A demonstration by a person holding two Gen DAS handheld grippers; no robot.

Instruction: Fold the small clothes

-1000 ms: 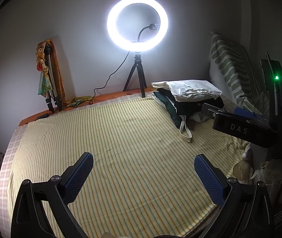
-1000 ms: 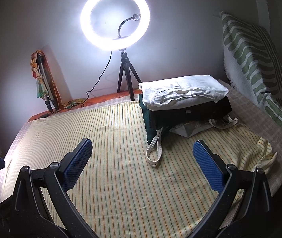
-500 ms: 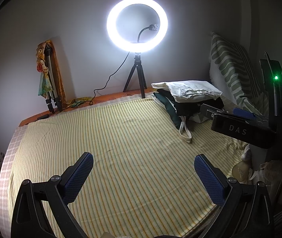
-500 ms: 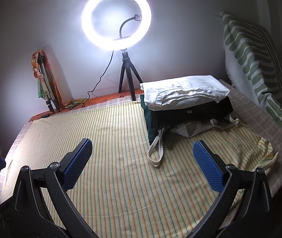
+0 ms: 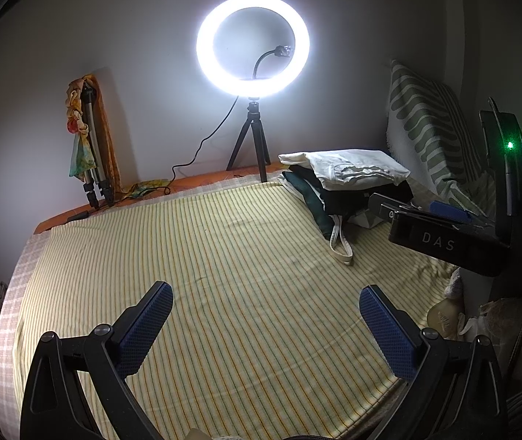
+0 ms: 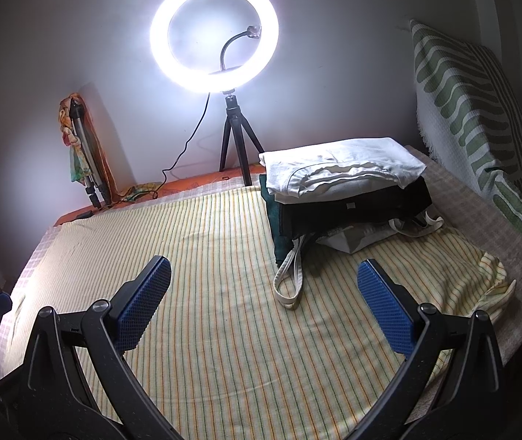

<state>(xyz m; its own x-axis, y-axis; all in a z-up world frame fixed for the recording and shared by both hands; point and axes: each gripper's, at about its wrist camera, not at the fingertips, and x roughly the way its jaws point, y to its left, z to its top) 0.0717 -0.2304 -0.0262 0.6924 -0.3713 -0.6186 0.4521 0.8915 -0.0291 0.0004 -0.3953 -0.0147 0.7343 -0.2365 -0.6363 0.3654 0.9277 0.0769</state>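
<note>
Clothes (image 5: 349, 183) lie in a folded stack at the far right of the striped sheet (image 5: 224, 256) in the left view; our left gripper (image 5: 264, 326) hangs spread and empty, almost unmoved since a second ago, so no new fold has begun; only here the right gripper (image 5: 440, 231) appears from the side. In the right view the stack (image 6: 345, 190) looks closer; the right gripper (image 6: 264, 308) is spread, holding nothing.

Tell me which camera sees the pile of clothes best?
The right wrist view: the pile of clothes sits close and whole, every layer visible. In the left wrist view the pile looks smaller, and the right claw hides its lower right corner.
</note>
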